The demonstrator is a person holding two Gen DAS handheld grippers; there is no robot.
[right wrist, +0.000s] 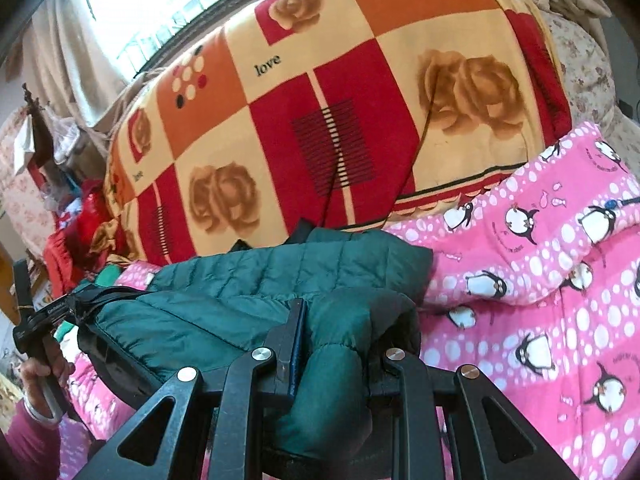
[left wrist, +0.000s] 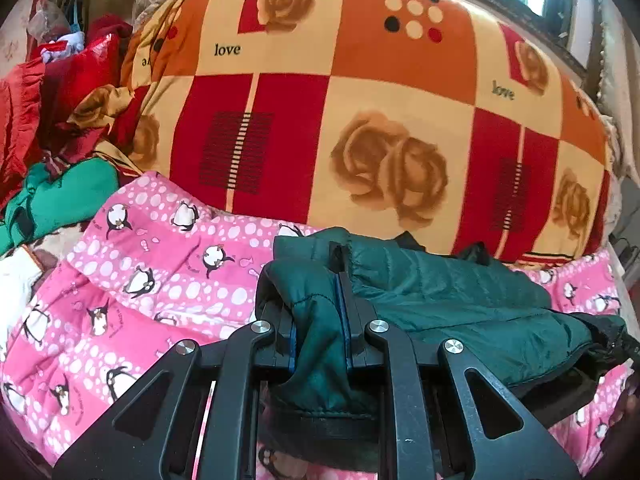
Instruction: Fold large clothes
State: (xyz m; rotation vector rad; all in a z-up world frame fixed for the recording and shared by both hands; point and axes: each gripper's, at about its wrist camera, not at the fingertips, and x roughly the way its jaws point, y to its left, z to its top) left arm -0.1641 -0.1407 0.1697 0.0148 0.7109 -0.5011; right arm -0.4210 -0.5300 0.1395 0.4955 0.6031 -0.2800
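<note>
Left wrist view shows the left gripper [left wrist: 320, 312] and, opposite, the right gripper [right wrist: 332, 344] each clamped on bunched hem of the green jacket [left wrist: 460, 308] over the pink quilt [left wrist: 152, 280]; both should carry level, edges matched.

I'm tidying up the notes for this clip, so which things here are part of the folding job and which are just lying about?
Part of the job:
- green puffer jacket
- left gripper, shut on it
- right gripper, shut on it

Lying about:
- penguin blanket
- rose-print quilt
- red clothes pile
- green garment
</note>
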